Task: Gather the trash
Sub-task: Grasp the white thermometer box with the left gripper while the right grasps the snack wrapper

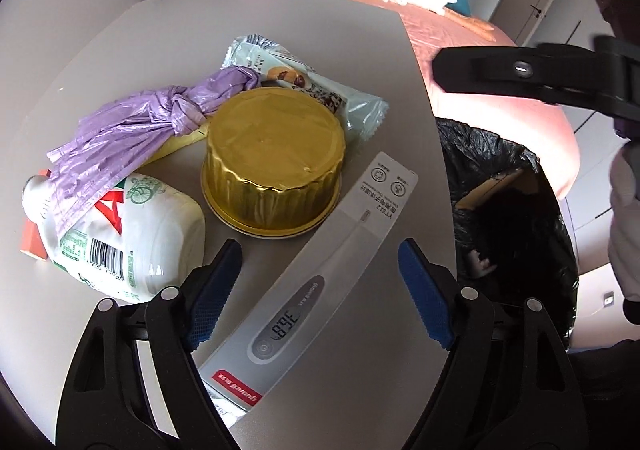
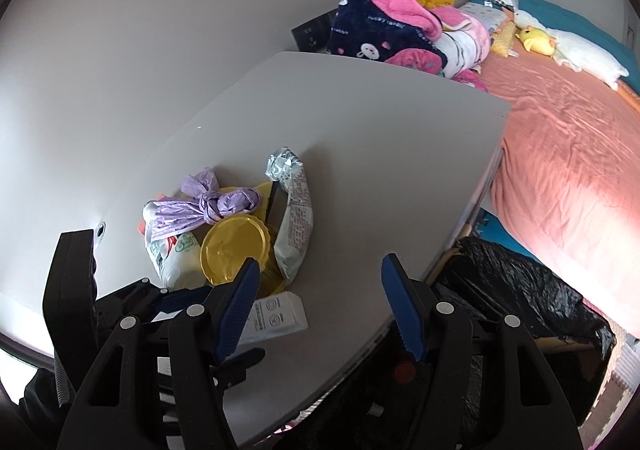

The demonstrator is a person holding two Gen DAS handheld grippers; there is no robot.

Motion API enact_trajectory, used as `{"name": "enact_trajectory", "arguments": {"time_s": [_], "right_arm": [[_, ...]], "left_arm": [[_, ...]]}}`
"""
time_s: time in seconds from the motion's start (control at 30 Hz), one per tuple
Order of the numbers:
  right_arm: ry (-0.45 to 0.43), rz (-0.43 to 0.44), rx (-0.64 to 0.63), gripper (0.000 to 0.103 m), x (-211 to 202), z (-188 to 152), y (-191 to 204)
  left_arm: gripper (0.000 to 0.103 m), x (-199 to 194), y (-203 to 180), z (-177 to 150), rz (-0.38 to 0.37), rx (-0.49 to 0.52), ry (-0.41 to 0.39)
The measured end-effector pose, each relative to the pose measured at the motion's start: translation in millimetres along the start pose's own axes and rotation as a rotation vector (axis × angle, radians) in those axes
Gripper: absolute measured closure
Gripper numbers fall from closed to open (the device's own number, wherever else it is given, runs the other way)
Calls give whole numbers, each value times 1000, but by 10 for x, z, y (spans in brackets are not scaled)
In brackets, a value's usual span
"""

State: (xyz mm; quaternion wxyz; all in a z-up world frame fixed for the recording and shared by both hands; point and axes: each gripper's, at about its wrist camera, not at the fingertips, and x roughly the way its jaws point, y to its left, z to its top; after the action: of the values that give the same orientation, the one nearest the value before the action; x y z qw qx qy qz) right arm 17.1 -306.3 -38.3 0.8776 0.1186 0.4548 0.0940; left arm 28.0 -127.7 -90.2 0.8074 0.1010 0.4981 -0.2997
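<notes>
Grey, the surface [image 1: 120, 62] carries the trash in a loose heap: a gold foil cup [image 1: 274, 158] upside down, a knotted purple plastic bag [image 1: 160, 118] draped over a white bottle [image 1: 132, 234] on its side, and a pale snack wrapper [image 1: 340, 98] partly hidden behind the cup. An orange item under the bottle is mostly covered. The thermometer box [image 1: 320, 282] lies between the spread fingers of the left hand-held gripper [image 1: 320, 290], its near end cut off behind them. The right hand-held gripper [image 2: 320, 302] is also spread, holding nothing. A black-lined bin [image 1: 508, 210] stands just beside the surface's edge; its dark contents are hard to make out.
</notes>
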Motion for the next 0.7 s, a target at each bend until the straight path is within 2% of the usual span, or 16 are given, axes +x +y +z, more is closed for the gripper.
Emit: {"name": "enact_trajectory", "arguments": {"time_s": [0.23, 0.37, 0.5, 0.7], "right_arm": [[25, 39, -7, 39, 229, 130, 36], [44, 40, 5, 39, 374, 218, 43], [67, 36, 26, 43, 524, 317, 48], [90, 19, 45, 52, 749, 446, 64]], "left_arm": [[51, -43, 69, -7, 27, -19, -22], [52, -55, 99, -12, 23, -30, -35], [64, -67, 133, -31, -12, -32, -47], [72, -93, 186, -63, -51, -69, -52]]}}
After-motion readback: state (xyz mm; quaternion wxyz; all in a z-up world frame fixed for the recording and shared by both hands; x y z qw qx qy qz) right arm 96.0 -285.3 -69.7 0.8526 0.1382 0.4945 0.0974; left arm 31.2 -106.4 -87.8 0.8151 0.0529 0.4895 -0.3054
